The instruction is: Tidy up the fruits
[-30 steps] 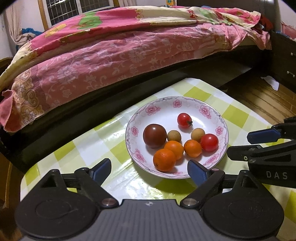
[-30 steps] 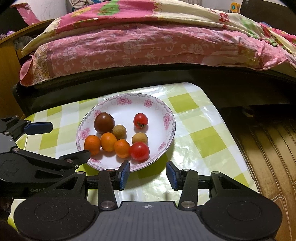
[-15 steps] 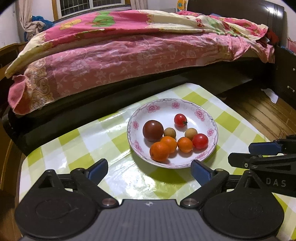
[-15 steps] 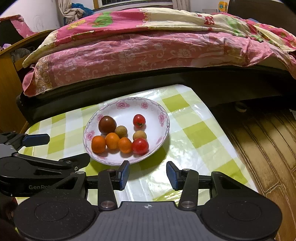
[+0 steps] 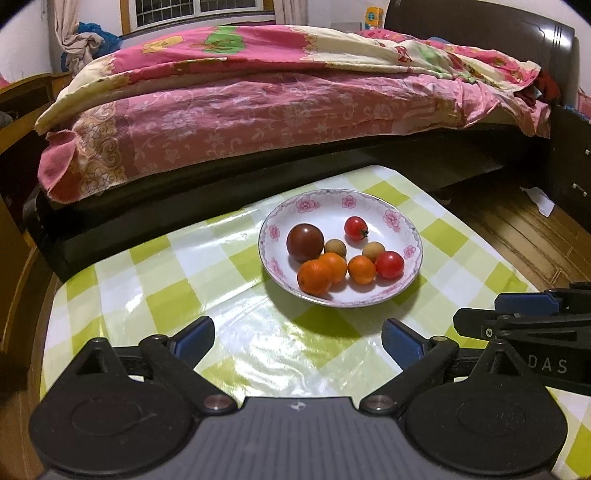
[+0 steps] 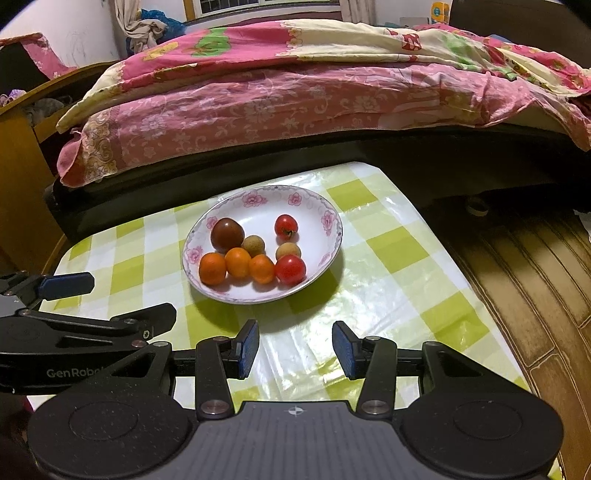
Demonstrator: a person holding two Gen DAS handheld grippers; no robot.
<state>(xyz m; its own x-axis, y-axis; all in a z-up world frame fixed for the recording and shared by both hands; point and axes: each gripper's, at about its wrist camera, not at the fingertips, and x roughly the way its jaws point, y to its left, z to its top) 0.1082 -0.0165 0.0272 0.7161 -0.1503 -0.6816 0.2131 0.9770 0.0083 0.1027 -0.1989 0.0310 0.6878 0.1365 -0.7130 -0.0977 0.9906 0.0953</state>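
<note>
Left gripper: fingers wide apart, holding nothing.
Right gripper: fingers apart, holding nothing.
Plate: on checked tablecloth, holds eight fruits, beyond both grippers.

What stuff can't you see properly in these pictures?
- Table near edge: both views, hidden behind each claw's black body.
- Right claw: left wrist view, cut off by the right edge.
- Left claw: right wrist view, cut off by the left edge.
- Box on the headboard: too small to read.
- Under the bed: too dark.
</note>
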